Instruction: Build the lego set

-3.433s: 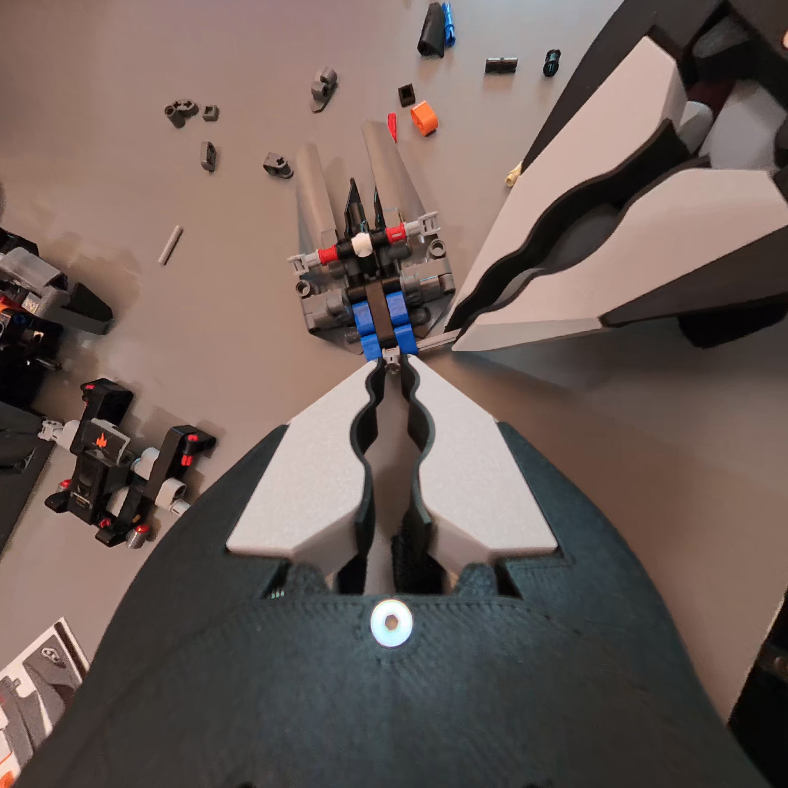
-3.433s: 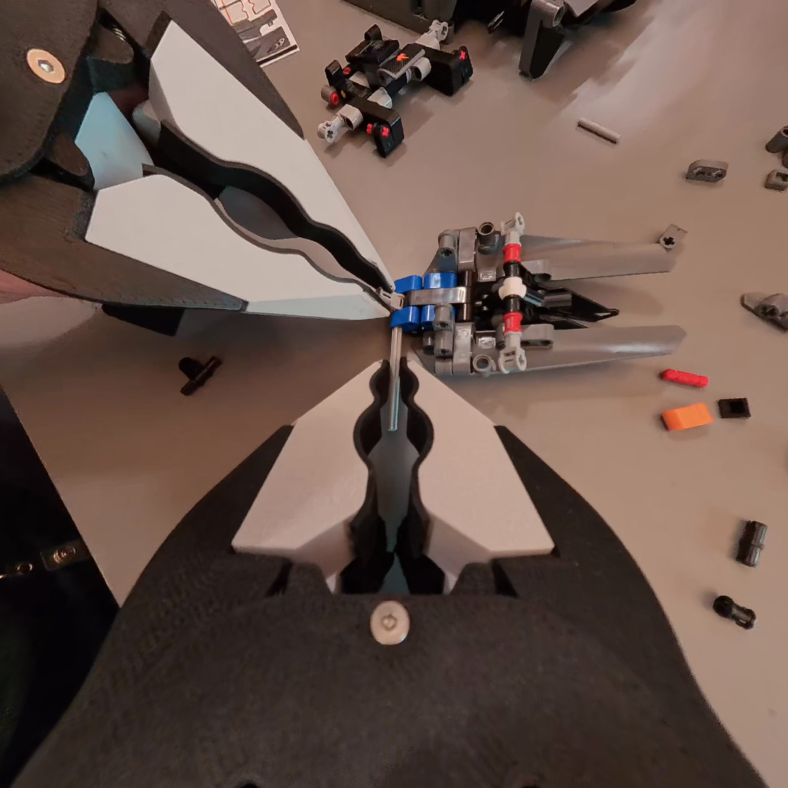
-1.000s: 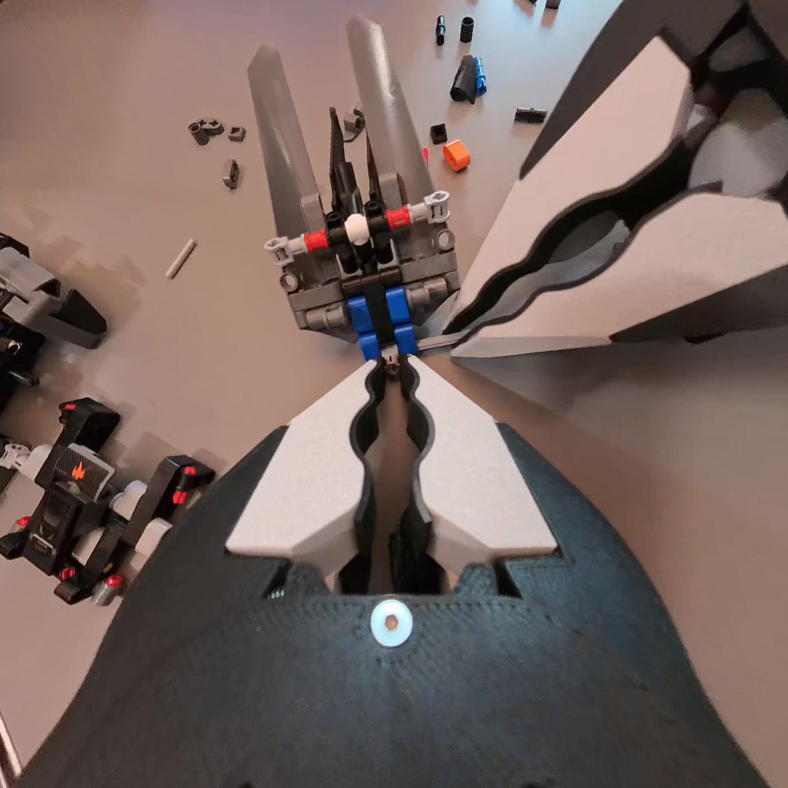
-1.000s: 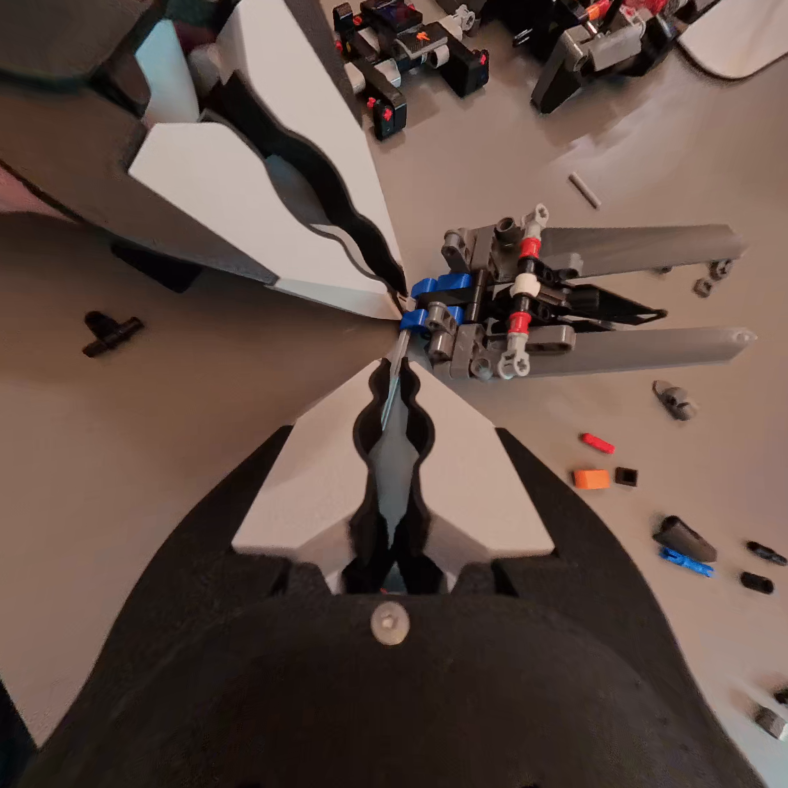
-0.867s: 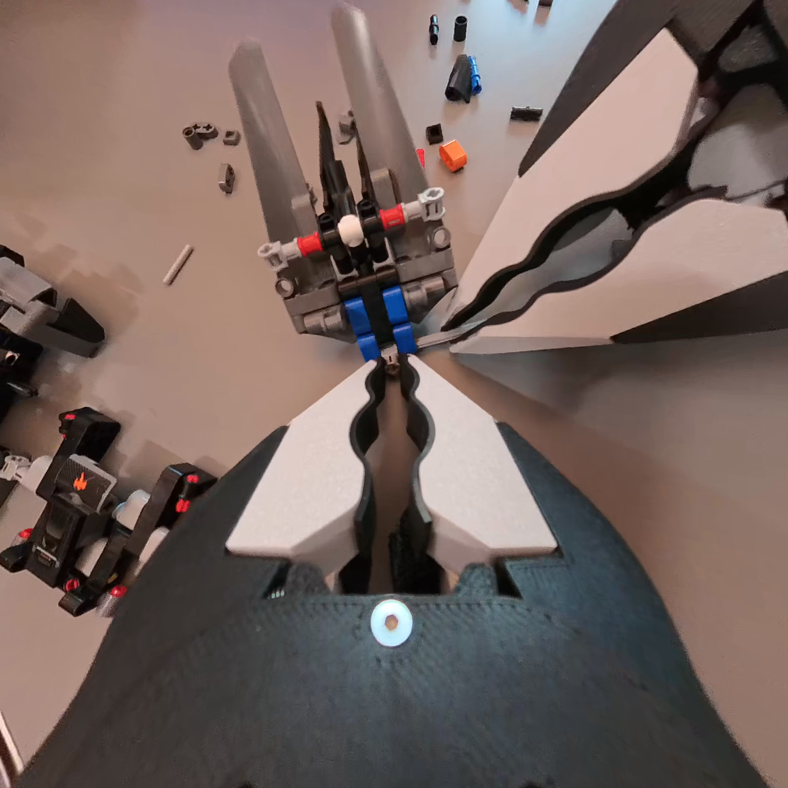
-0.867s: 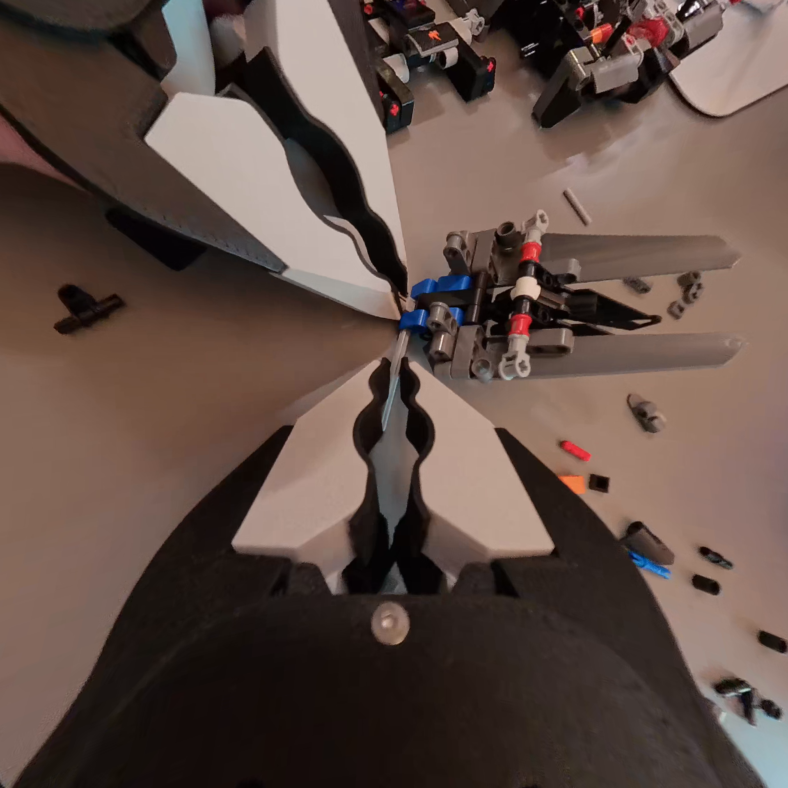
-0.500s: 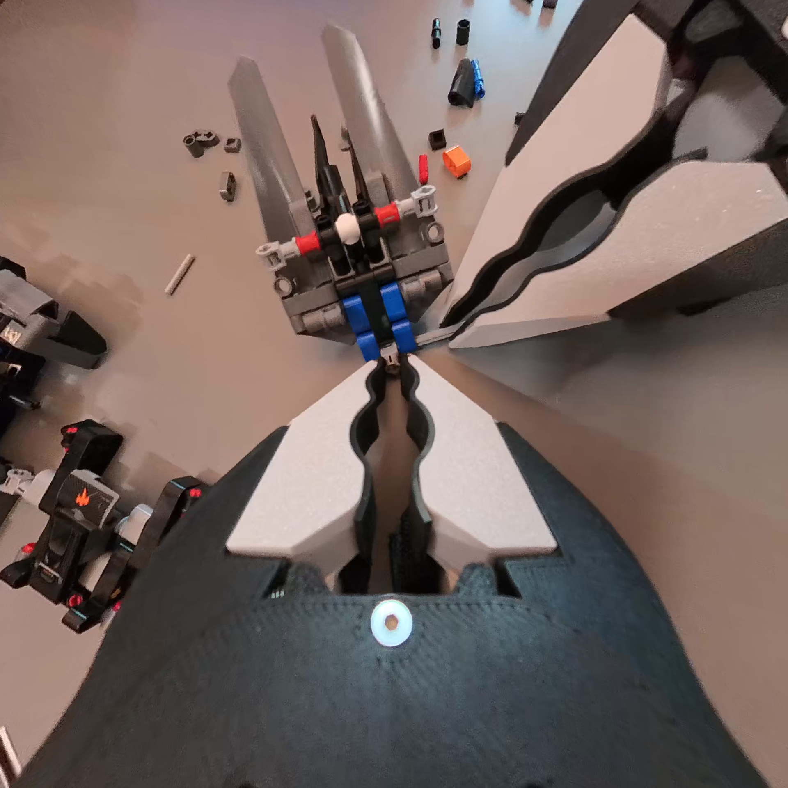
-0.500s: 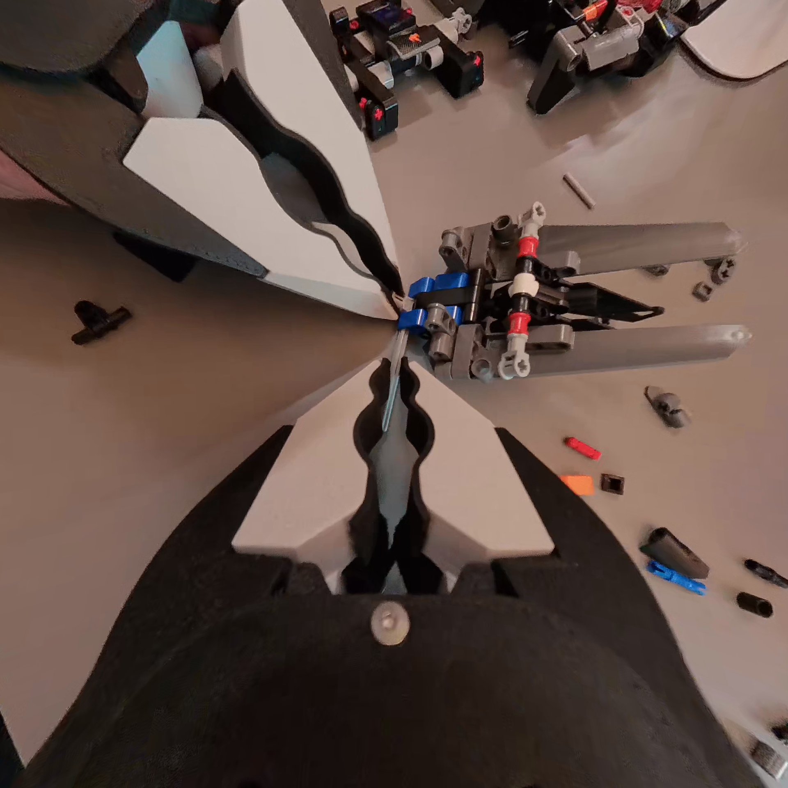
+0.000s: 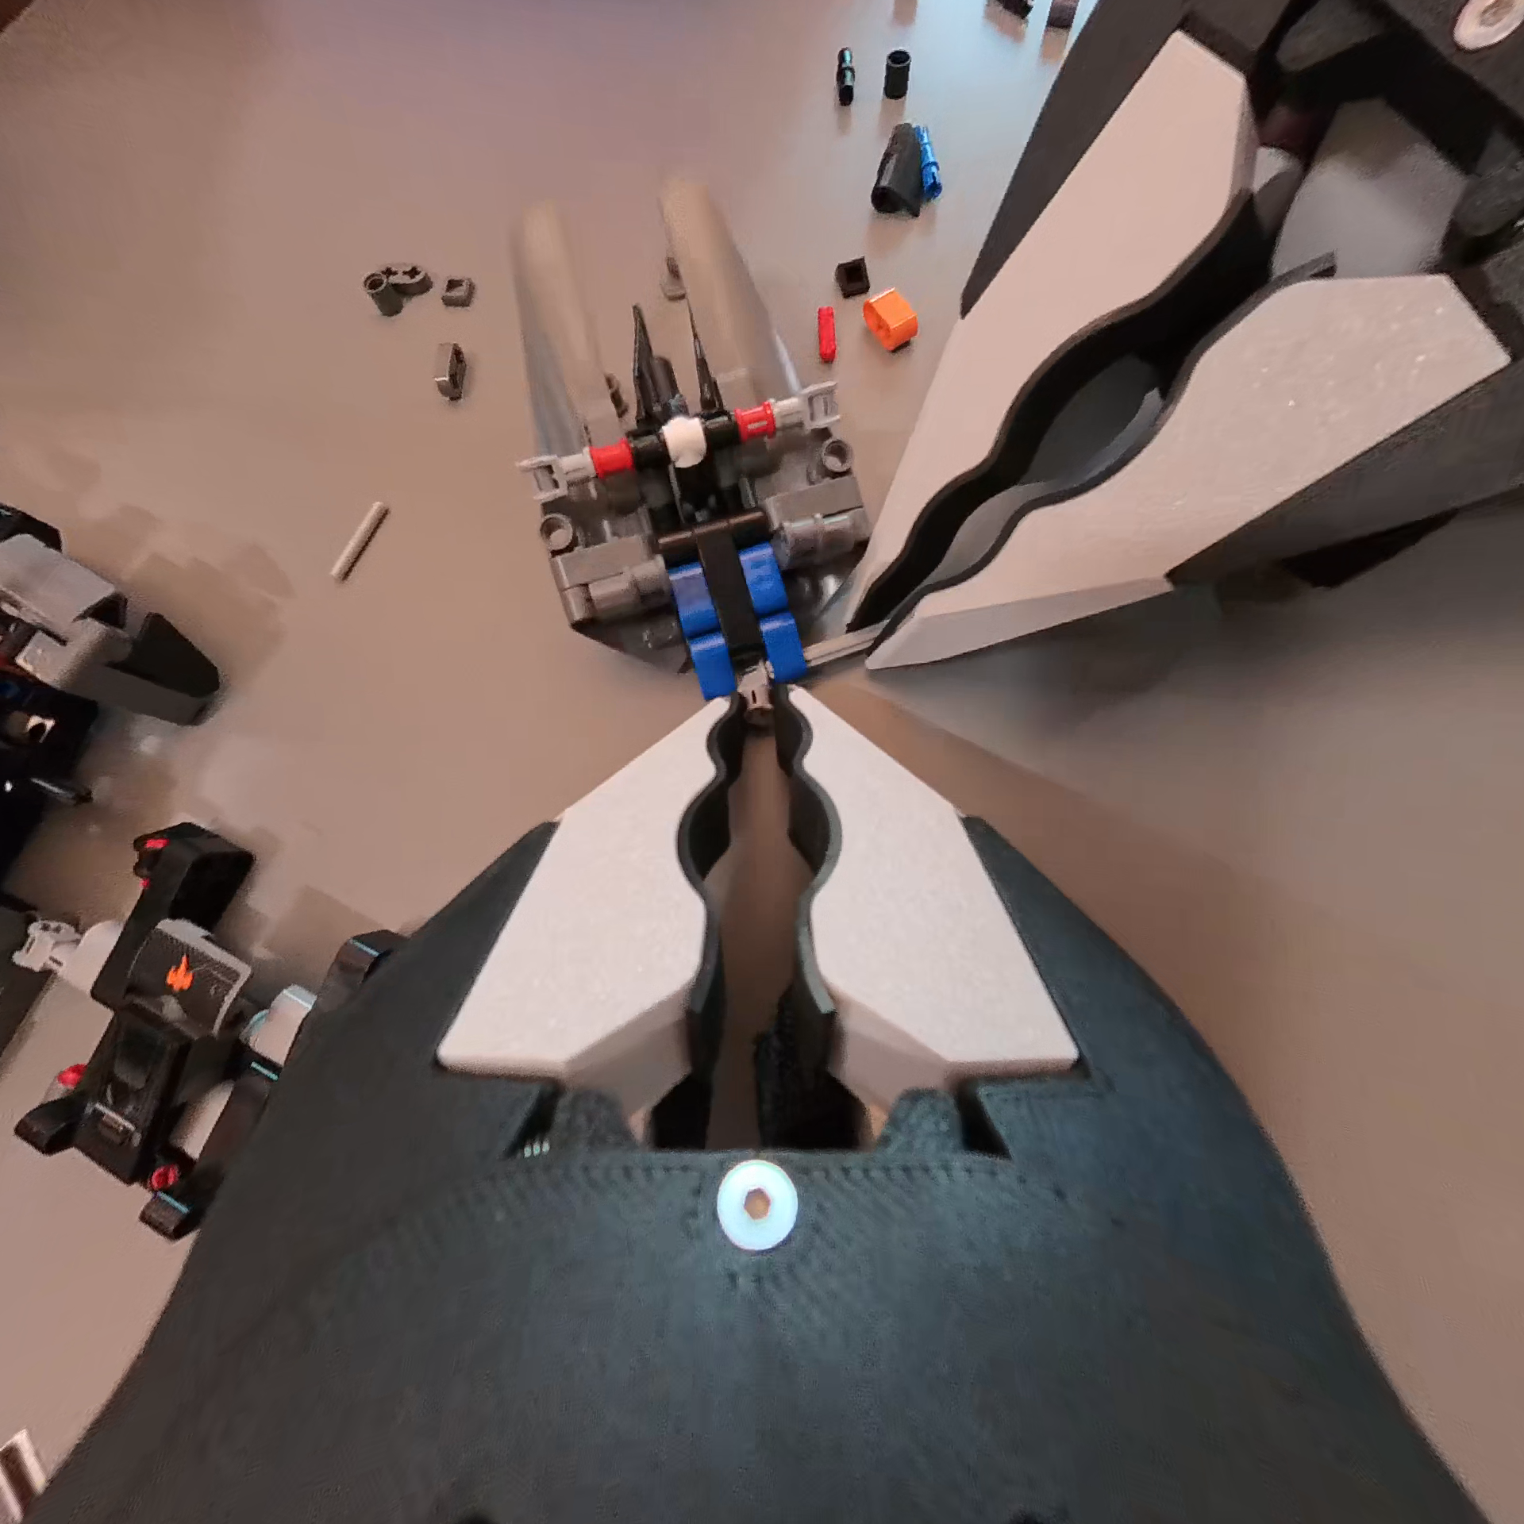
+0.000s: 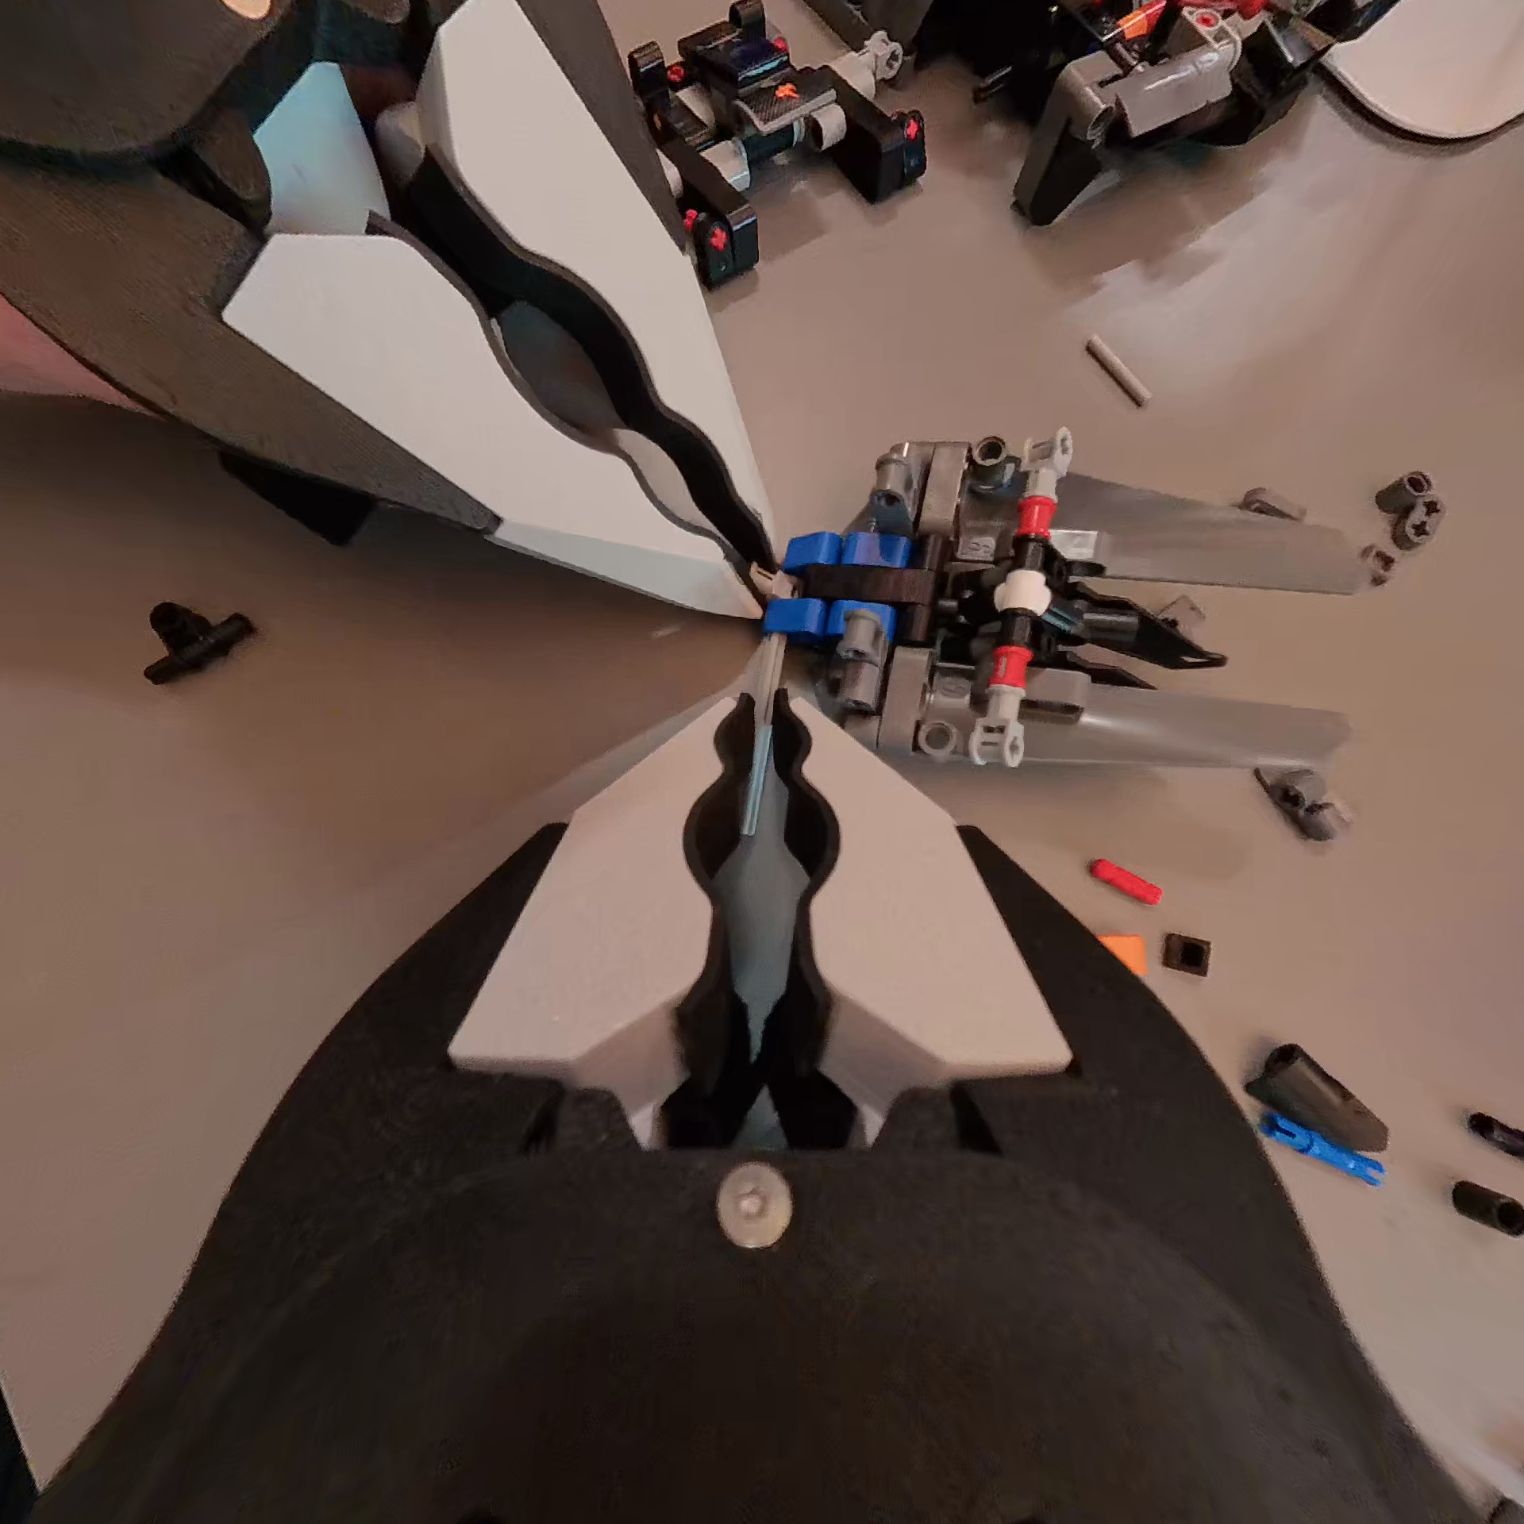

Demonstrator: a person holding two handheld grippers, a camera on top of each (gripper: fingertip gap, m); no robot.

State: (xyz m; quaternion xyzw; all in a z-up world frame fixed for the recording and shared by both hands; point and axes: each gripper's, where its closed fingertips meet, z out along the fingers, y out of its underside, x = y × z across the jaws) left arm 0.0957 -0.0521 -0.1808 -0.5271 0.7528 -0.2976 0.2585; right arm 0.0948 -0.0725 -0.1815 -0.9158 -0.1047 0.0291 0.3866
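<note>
On the grey table (image 9: 247, 165) I see the grey winged lego assembly (image 9: 701, 495) lying flat, stretching from centre toward 12 o'clock in my left wrist view. My left gripper (image 9: 757, 711) is nearly closed, its tips pinching a small grey connector (image 9: 755, 691) at the assembly's blue end (image 10: 833, 581). My right gripper (image 10: 765, 707) is drawn narrow around a thin grey axle (image 10: 763, 742), which reaches that blue end at 12 o'clock.
</note>
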